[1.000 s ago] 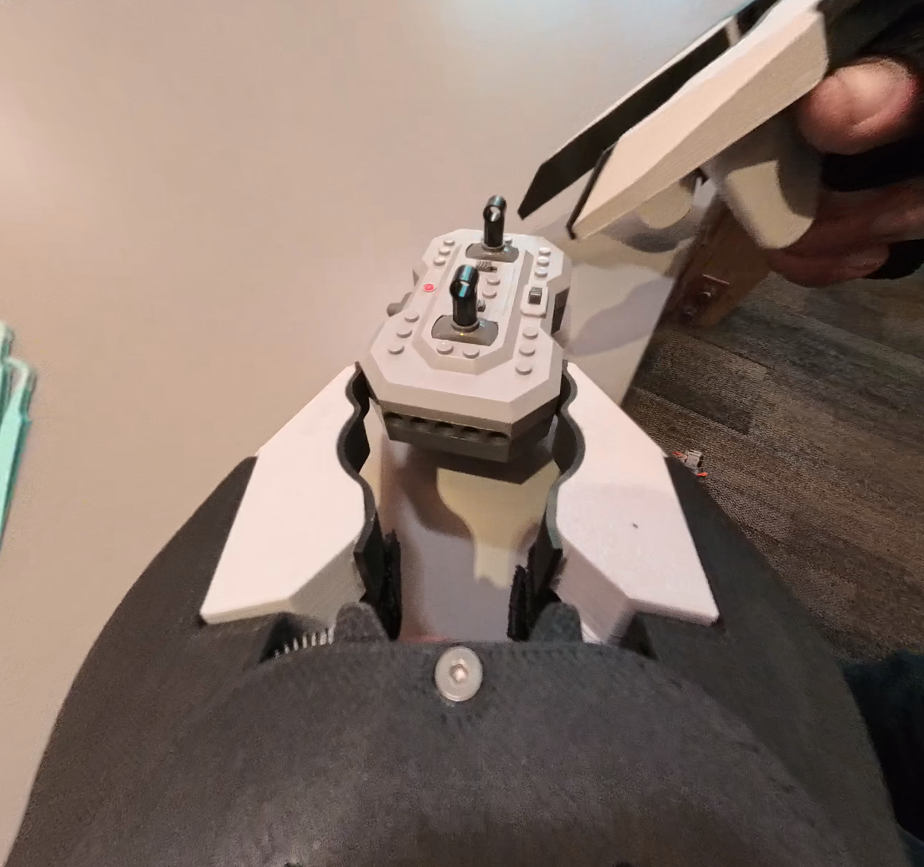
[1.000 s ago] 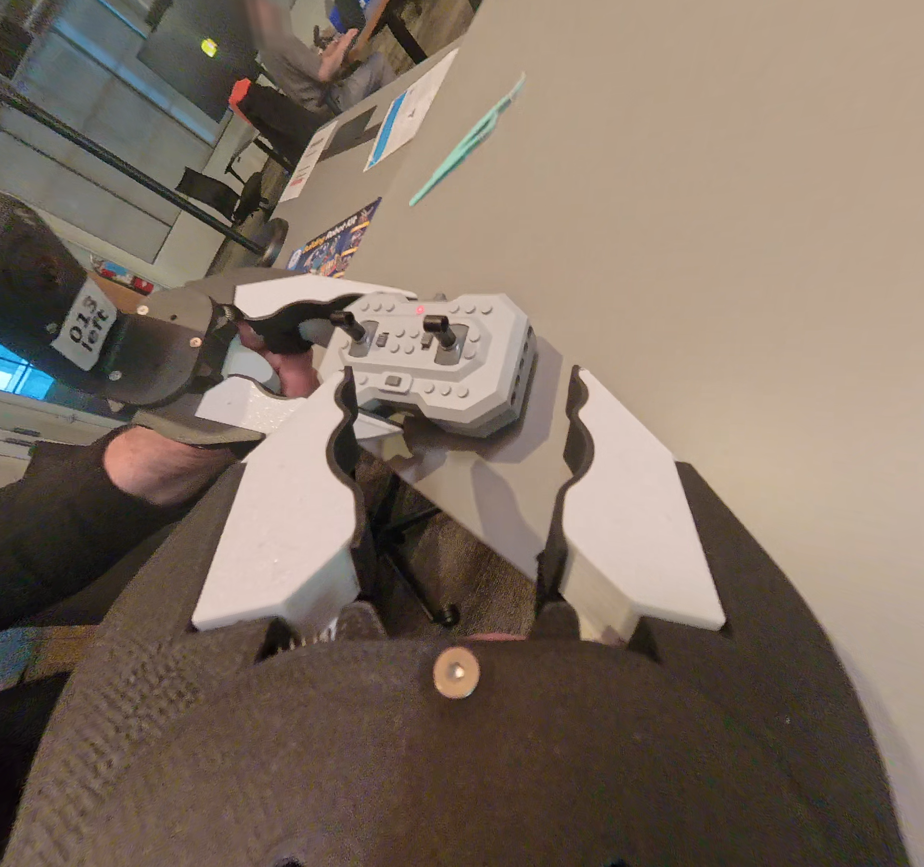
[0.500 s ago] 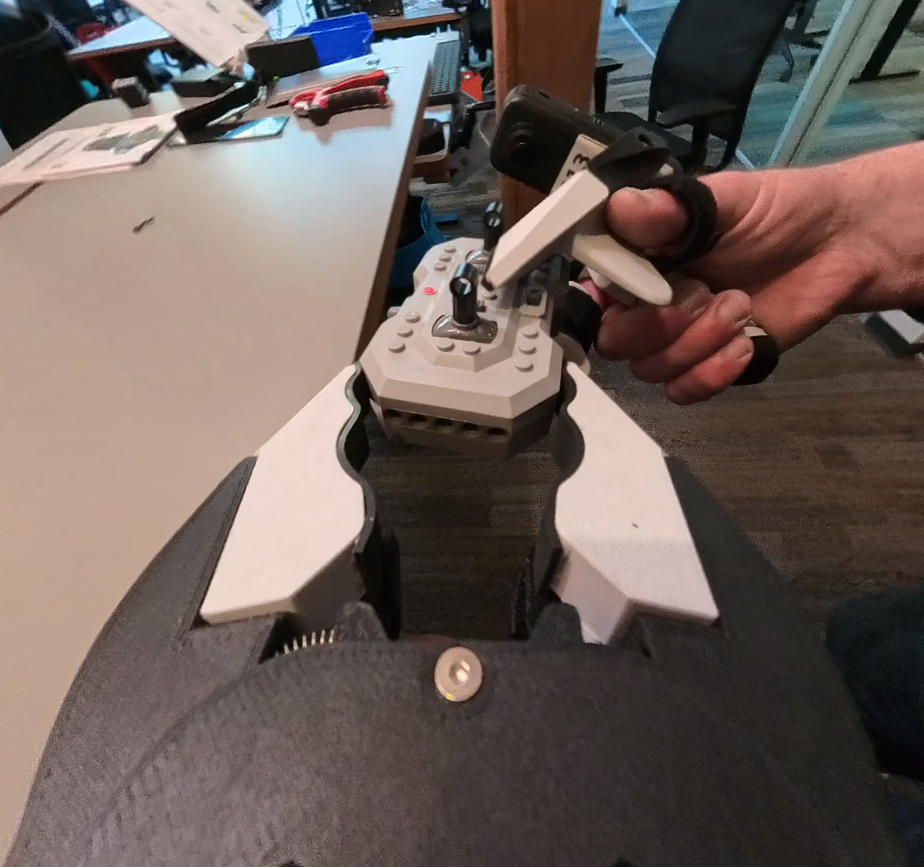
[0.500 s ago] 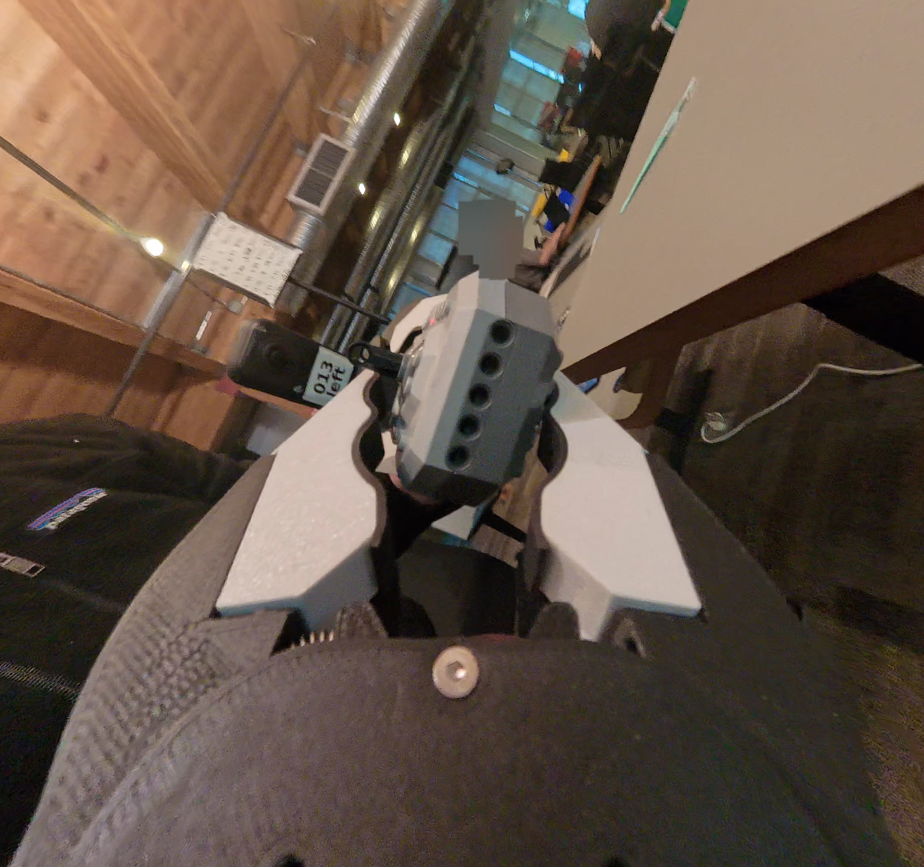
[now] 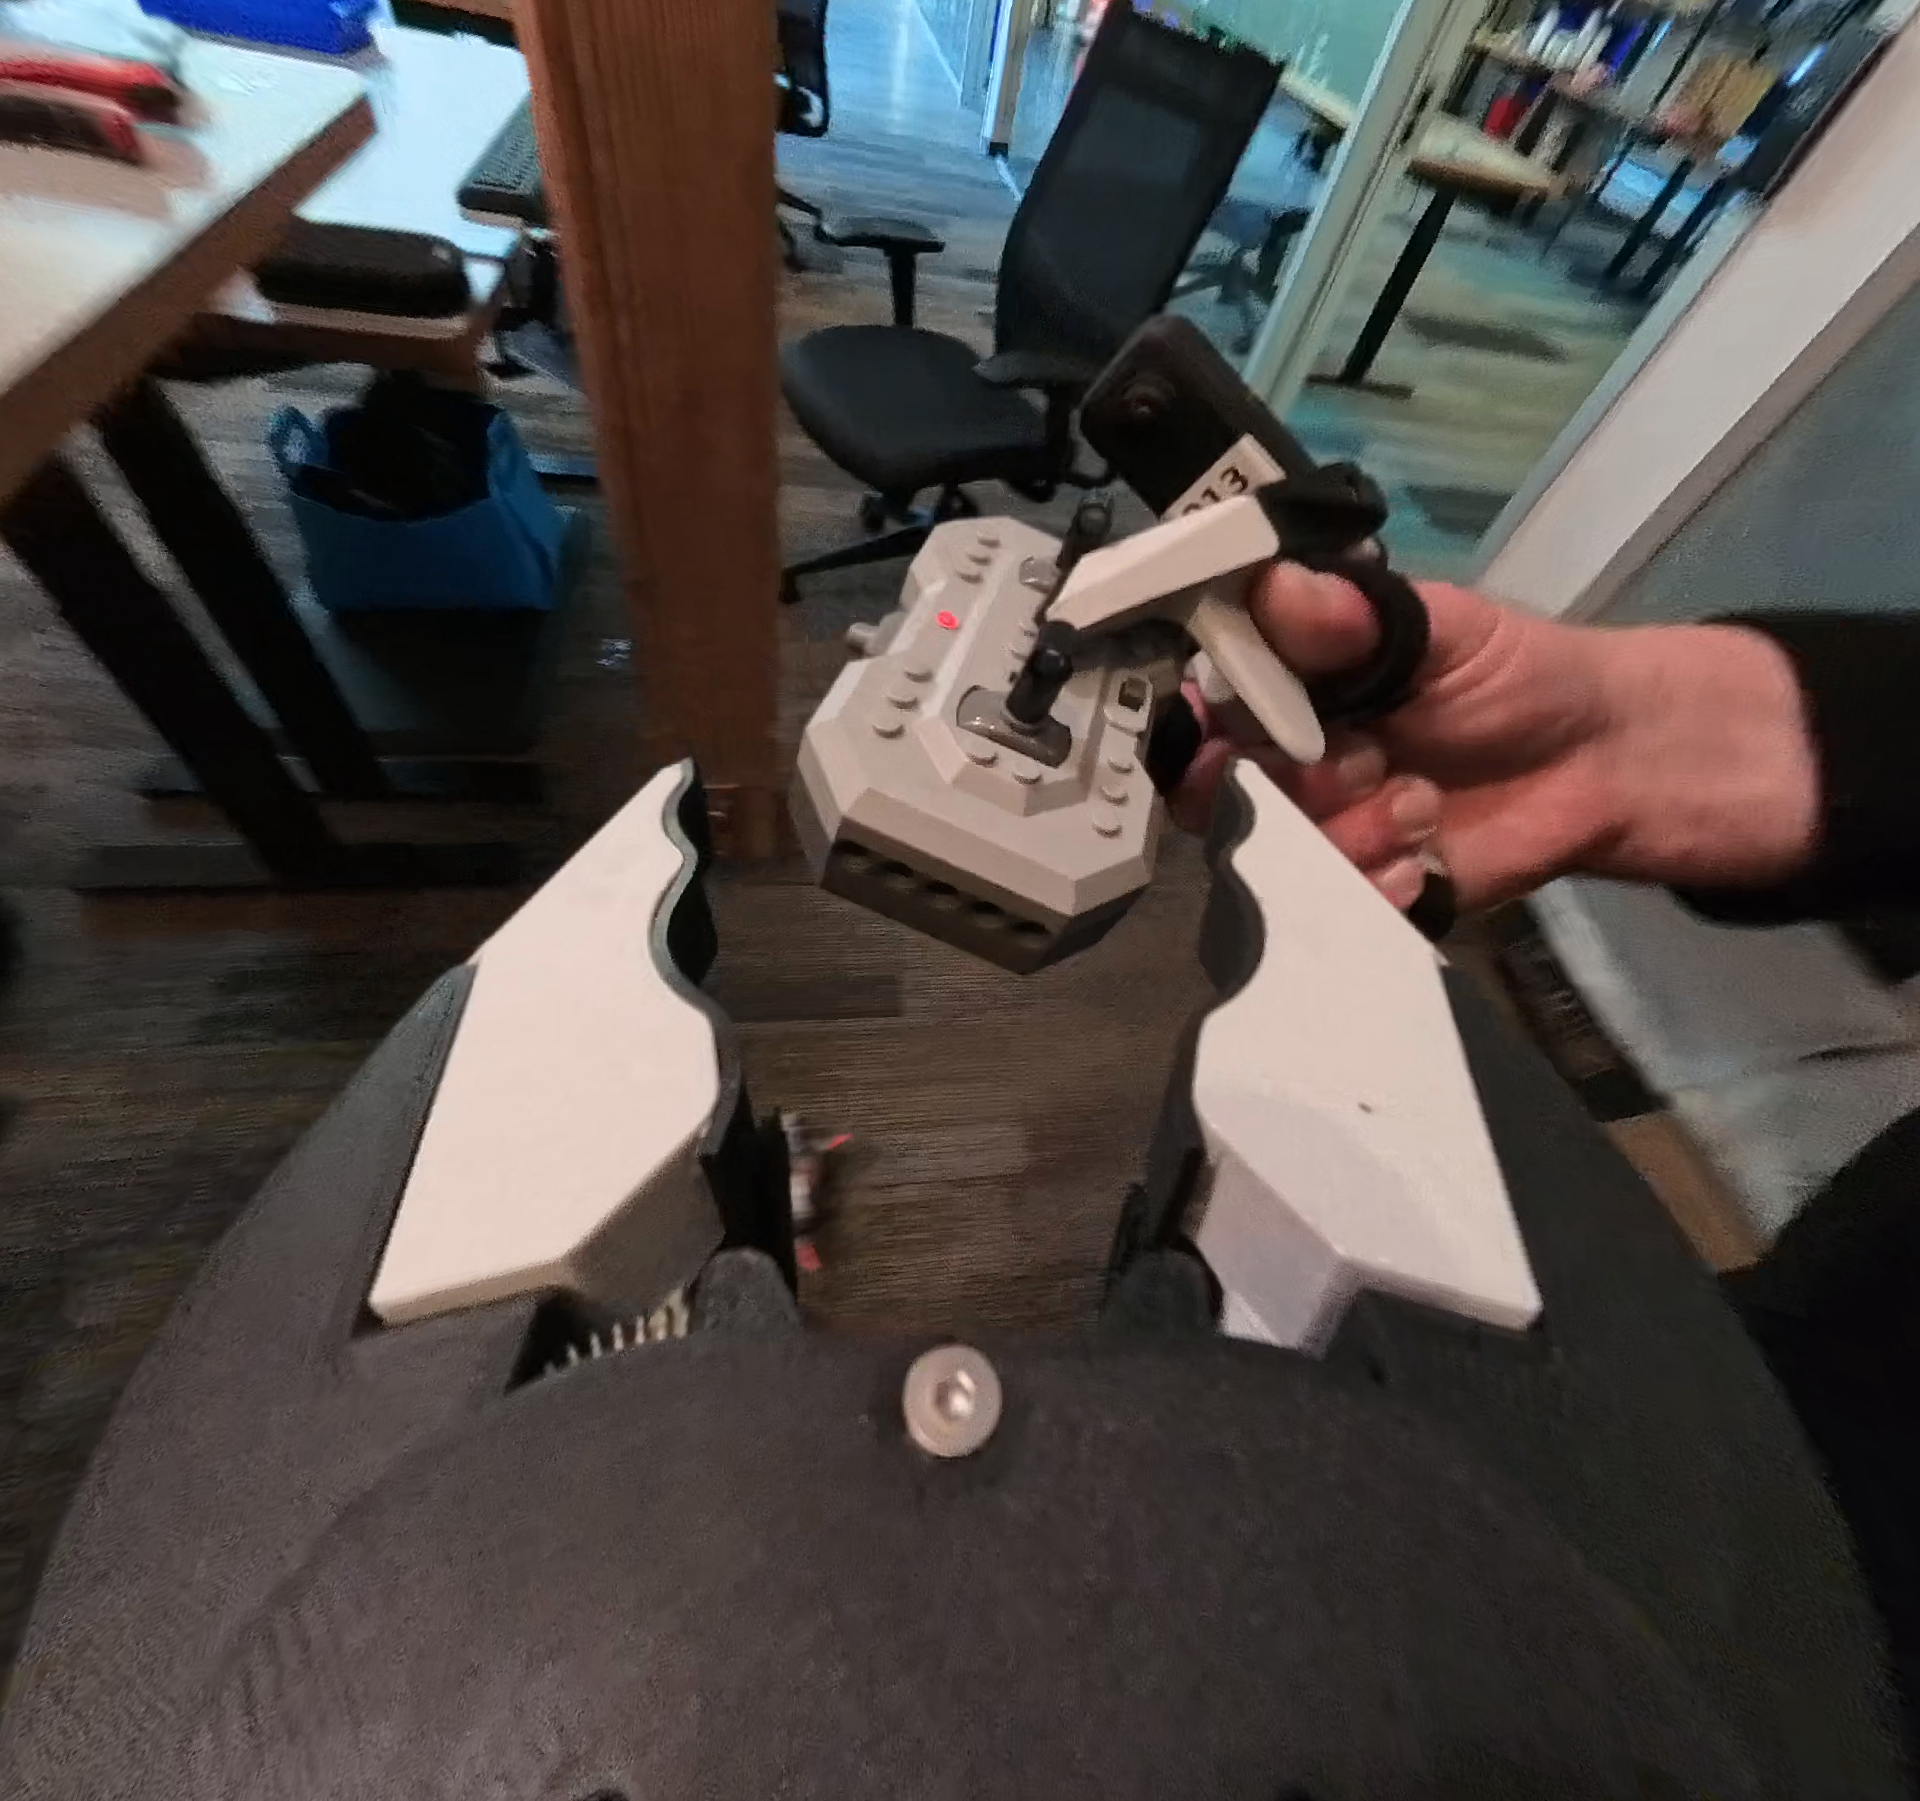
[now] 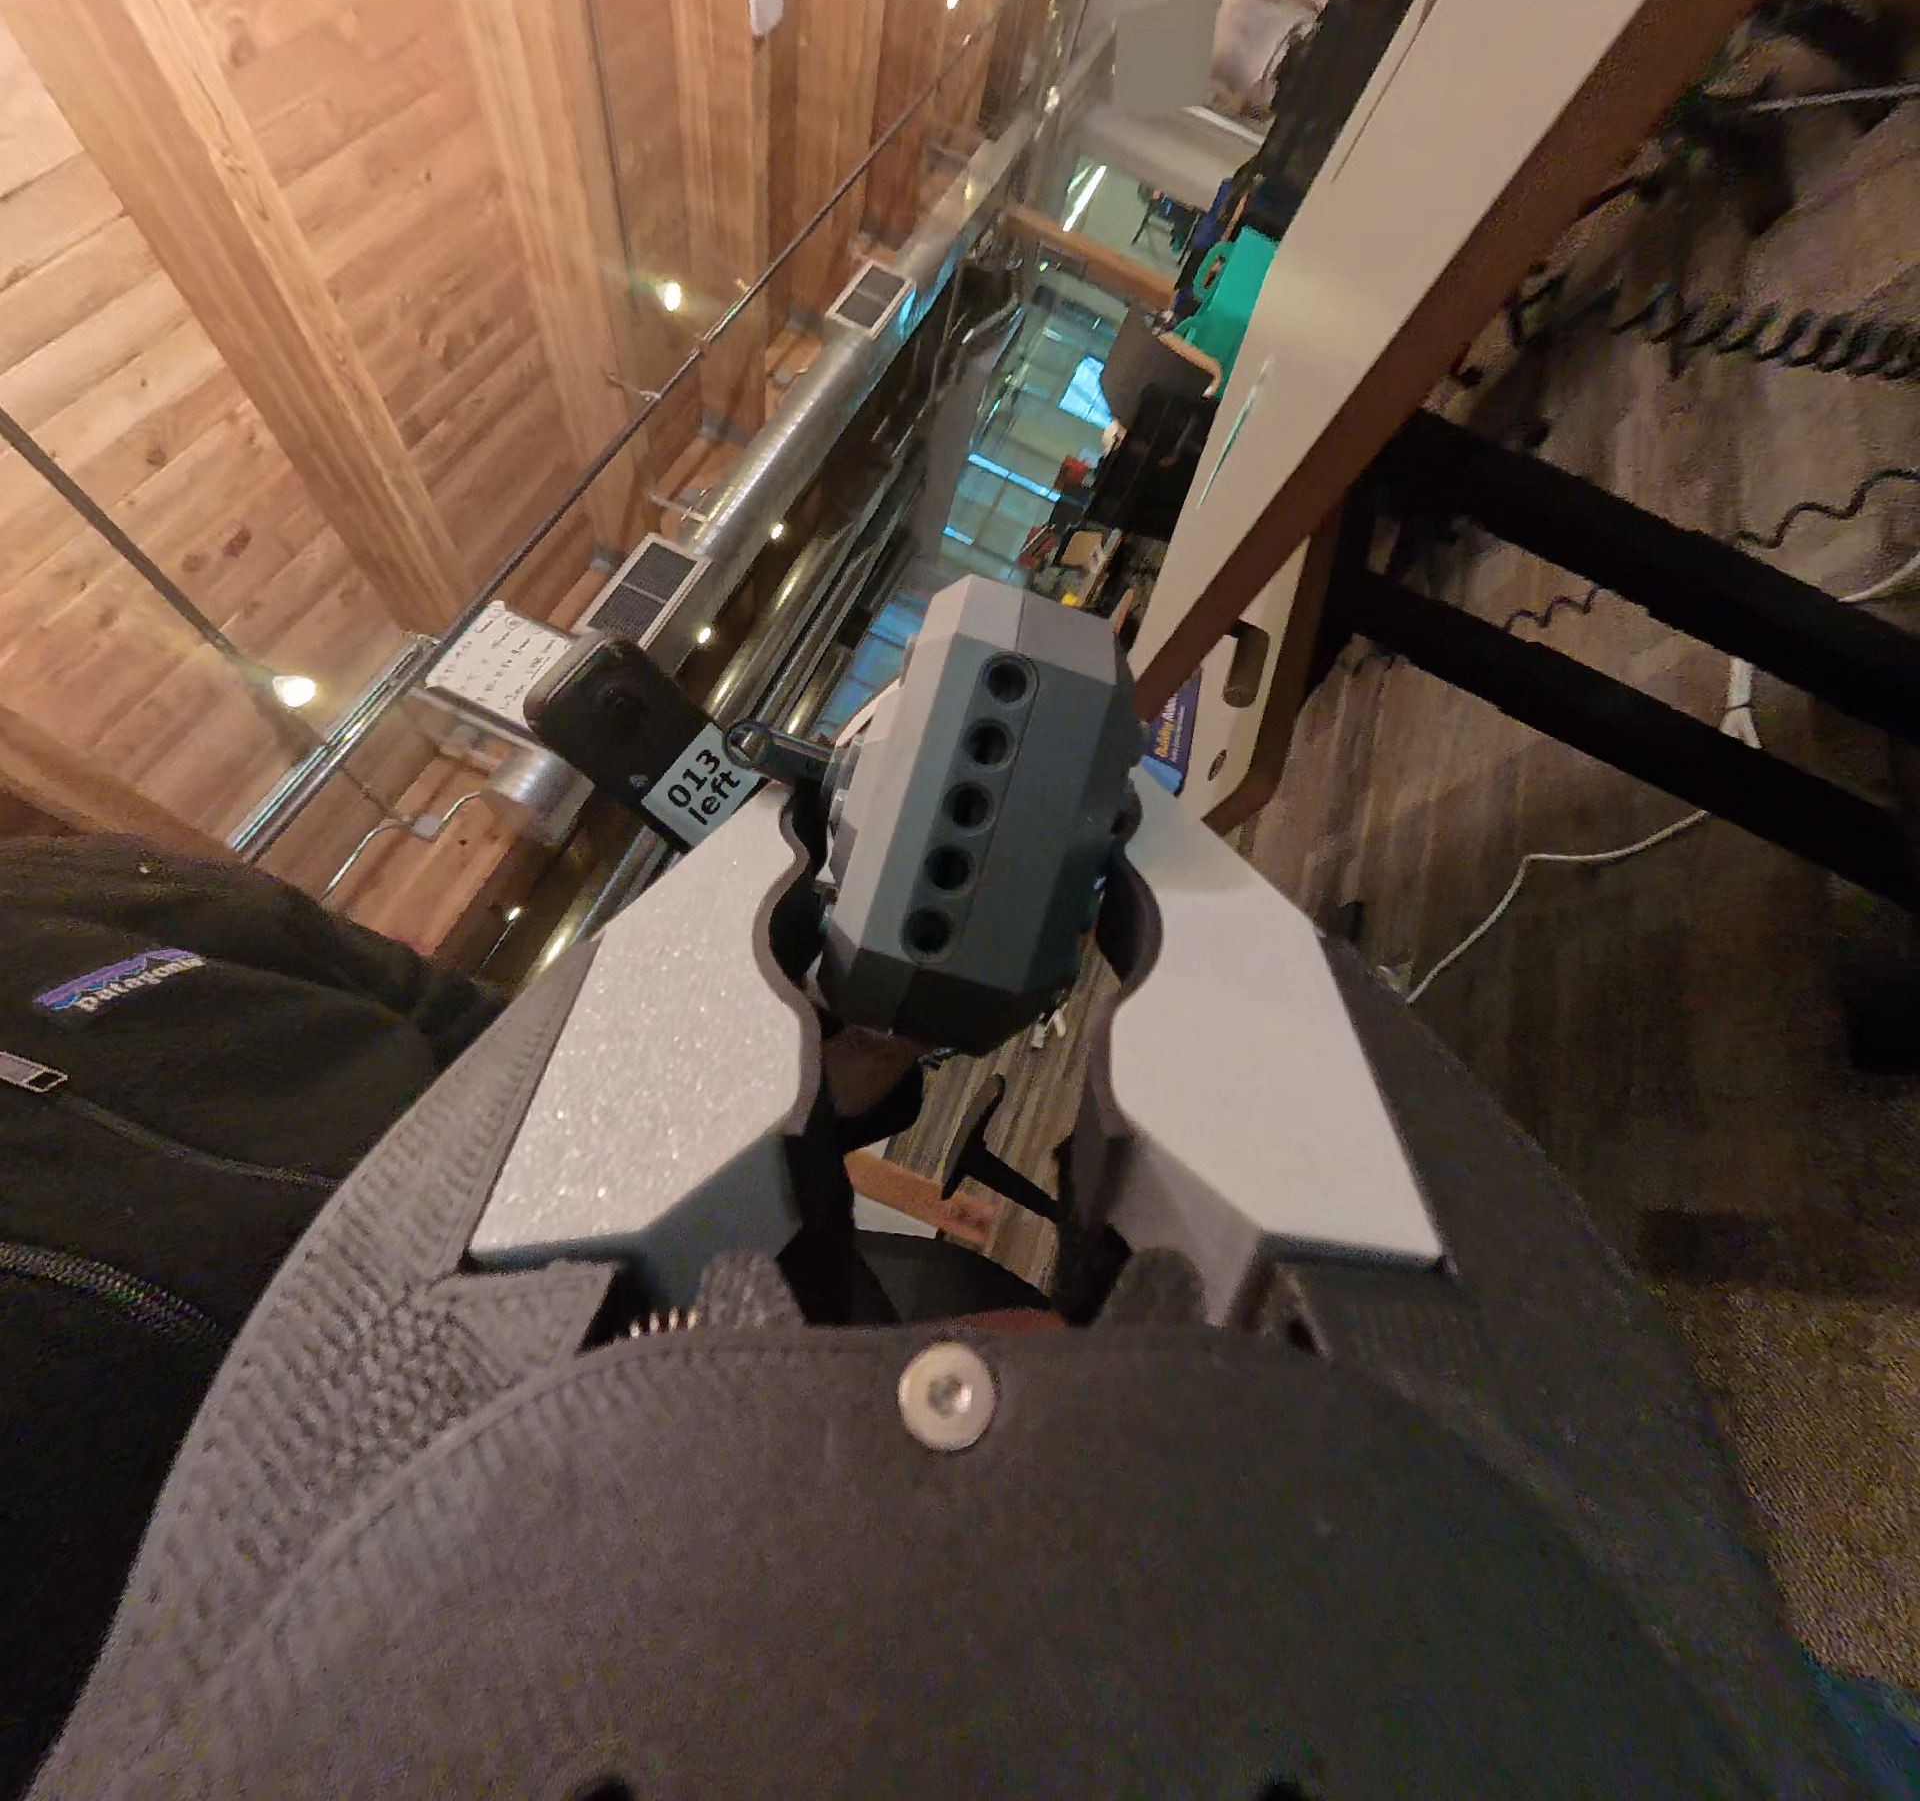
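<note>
A grey brick-built remote controller (image 5: 935, 775) with two black joysticks and a red light hangs in the air above the floor. My right gripper (image 6: 966, 837) is shut on it, clamping its top and bottom faces, with the dark grey holed end (image 6: 966, 816) facing the camera. In the left wrist view the right gripper's white finger (image 5: 1153, 556) lies across the controller's top, with a hand (image 5: 1507, 743) behind it. My left gripper (image 5: 956, 816) is open and empty. Its jaws stand wide on either side of the controller's near end, clear of it.
A wooden post (image 5: 665, 297) stands just behind the controller. A table (image 5: 156, 224) is at the left with a blue bag (image 5: 416, 504) under it. A black office chair (image 5: 1039, 297) stands beyond. The right wrist view shows the table edge (image 6: 1455, 297) and cables on the carpet. The tips of both grippers are at nearly the same place.
The controller left the table and is now over the floor. My right gripper closed on it. My left gripper, which held it before, let go and opened wide.
</note>
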A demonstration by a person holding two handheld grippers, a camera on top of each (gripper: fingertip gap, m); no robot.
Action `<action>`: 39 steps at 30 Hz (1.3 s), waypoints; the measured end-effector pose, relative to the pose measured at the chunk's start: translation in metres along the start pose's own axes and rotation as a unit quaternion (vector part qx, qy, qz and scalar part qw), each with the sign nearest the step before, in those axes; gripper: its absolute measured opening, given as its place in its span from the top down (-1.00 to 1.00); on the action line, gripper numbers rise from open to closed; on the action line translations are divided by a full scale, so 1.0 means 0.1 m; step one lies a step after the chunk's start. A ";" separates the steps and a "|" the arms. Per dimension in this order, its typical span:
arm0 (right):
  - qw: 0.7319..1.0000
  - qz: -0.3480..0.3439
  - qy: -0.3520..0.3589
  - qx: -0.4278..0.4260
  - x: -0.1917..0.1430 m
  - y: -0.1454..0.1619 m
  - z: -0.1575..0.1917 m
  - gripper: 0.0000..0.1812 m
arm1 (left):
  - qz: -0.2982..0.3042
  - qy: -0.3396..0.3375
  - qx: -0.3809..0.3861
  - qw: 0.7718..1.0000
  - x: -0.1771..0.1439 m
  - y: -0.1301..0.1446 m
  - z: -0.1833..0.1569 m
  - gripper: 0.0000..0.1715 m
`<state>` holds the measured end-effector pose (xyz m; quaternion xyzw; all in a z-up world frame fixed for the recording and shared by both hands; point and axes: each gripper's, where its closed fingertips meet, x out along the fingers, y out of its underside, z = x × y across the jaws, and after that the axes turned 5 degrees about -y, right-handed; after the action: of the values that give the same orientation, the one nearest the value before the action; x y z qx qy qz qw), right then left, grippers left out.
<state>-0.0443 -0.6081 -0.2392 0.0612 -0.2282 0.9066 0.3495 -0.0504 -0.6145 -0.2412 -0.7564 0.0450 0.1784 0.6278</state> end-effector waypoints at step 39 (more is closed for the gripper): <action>0.992 -0.074 0.103 0.016 -0.95 2.82 1.19 0.42 | 0.020 0.204 -0.257 0.944 -1.51 1.13 -2.43 0.31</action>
<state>-0.1658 -0.9033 -0.2640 -0.0099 -0.1716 0.8832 0.4363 -0.1719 -0.8962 -0.2615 -0.9114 0.1392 0.0381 0.3854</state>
